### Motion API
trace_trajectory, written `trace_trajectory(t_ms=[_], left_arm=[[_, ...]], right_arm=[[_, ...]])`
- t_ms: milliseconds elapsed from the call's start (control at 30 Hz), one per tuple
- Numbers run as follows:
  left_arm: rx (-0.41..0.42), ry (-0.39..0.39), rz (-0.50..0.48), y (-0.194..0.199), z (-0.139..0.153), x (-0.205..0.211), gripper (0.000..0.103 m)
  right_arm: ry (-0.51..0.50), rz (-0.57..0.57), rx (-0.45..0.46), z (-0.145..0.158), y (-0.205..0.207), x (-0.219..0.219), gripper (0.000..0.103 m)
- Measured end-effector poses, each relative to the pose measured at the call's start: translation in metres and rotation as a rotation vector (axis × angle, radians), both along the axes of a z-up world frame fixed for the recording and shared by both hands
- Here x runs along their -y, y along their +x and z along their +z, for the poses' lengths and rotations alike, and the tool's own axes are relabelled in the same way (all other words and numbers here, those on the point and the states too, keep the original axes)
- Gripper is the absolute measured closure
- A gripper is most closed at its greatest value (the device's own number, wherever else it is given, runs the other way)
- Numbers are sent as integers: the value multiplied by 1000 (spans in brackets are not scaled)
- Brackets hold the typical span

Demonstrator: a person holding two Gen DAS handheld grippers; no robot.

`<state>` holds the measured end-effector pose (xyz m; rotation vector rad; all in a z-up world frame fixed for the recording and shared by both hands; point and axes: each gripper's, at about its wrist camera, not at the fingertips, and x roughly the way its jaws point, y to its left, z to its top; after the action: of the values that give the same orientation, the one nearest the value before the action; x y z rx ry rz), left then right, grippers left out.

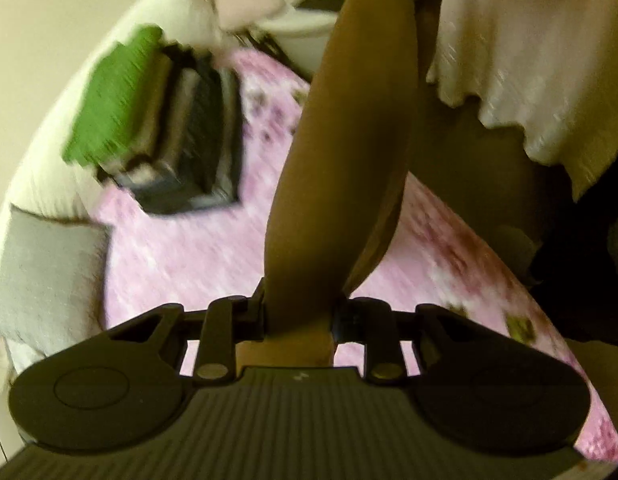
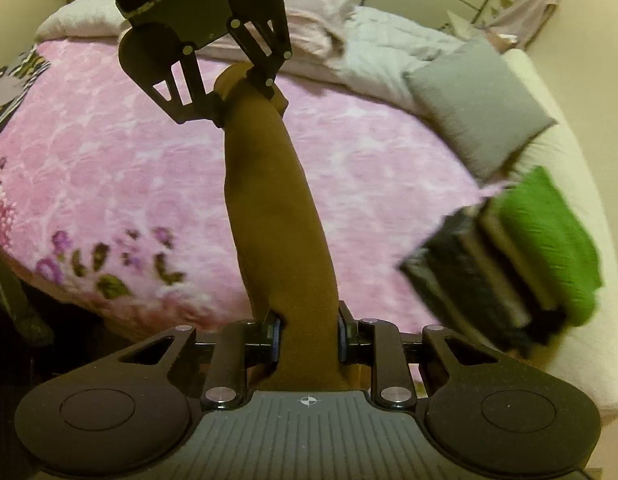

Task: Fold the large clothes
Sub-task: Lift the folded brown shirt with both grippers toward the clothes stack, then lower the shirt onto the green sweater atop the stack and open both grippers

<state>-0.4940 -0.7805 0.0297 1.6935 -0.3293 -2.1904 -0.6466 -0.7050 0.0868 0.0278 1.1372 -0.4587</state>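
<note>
Between both hand-held grippers (image 2: pixel 307 336) (image 1: pixel 299 316), a brown garment (image 2: pixel 269 200) stretches, pinched at each end.

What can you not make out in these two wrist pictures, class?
- Brown cloth garment: its type; both views show only a stretched band between the tools.
- Stack of folded clothes with a green top: the count of pieces; motion blur in both views.
- Pink floral blanket: the pattern, smeared in the left view.
</note>
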Motion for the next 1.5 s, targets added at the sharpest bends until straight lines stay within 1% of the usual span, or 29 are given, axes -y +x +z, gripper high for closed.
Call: trace_trajectory(t_ms=[100, 233, 367, 433, 467, 567, 667, 733, 833, 900, 933, 967, 1000, 1033, 1100, 1133, 1200, 1233, 1267, 1300, 1333, 1400, 1500], left_arm=[[-35, -38, -13, -25, 31, 38, 80], [-78, -110, -50, -56, 74, 98, 80], [-115, -182, -58, -83, 115, 161, 80], [-124, -217, -44, -96, 134, 194, 80], [-130, -223, -32, -102, 141, 209, 80], [-130, -254, 8, -120, 156, 256, 80], [-120, -274, 67, -139, 163, 301, 80], [-118, -281, 122, -148, 165, 330, 80], [-129, -307, 229, -160, 166, 376, 80], [-123, -348, 281, -162, 159, 390, 80], [-117, -379, 311, -165, 150, 394, 80], [-108, -407, 325, -168, 139, 394, 80], [-93, -433, 332, -173, 125, 392, 80], [-76, -460, 340, -178, 102, 386, 80], [-57, -484, 350, -189, 56, 372, 80], [-31, -486, 349, -196, 22, 364, 80], [6, -463, 353, -207, -35, 351, 80], [27, -452, 345, -212, -60, 343, 80], [48, -474, 334, -217, -81, 333, 80], [56, -517, 336, -220, -93, 325, 80], [49, -545, 346, -221, -96, 320, 80], [30, -565, 365, -223, -95, 314, 80], [48, -573, 359, -222, -98, 309, 80]], right_arm=[[-49, -7, -12, 33, -24, 38, 81], [-133, -23, -34, 77, -51, 90, 81], [-209, -48, -41, 119, -76, 145, 81], [-237, -56, -34, 136, -88, 174, 81], [-246, -54, -30, 142, -93, 189, 81], [-267, -40, -18, 155, -112, 243, 81], [-285, -5, -4, 159, -133, 299, 81], [-292, 29, 15, 159, -144, 342, 82], [-322, 95, 41, 154, -157, 402, 81], [-378, 149, 66, 147, -166, 432, 81], [-407, 177, 76, 141, -170, 442, 81], [-447, 205, 83, 130, -174, 446, 81], [-499, 240, 88, 114, -180, 446, 81], [-536, 268, 92, 93, -182, 448, 81], [-626, 320, 99, 37, -196, 438, 81], [-652, 345, 100, 8, -203, 432, 81], [-626, 384, 80, -54, -215, 424, 81], [-606, 400, 70, -77, -218, 420, 81], [-602, 411, 64, -94, -223, 415, 81], [-607, 410, 70, -106, -229, 408, 81], [-615, 401, 82, -111, -234, 405, 81], [-636, 389, 93, -117, -240, 397, 81], [-651, 392, 79, -121, -242, 396, 80]])
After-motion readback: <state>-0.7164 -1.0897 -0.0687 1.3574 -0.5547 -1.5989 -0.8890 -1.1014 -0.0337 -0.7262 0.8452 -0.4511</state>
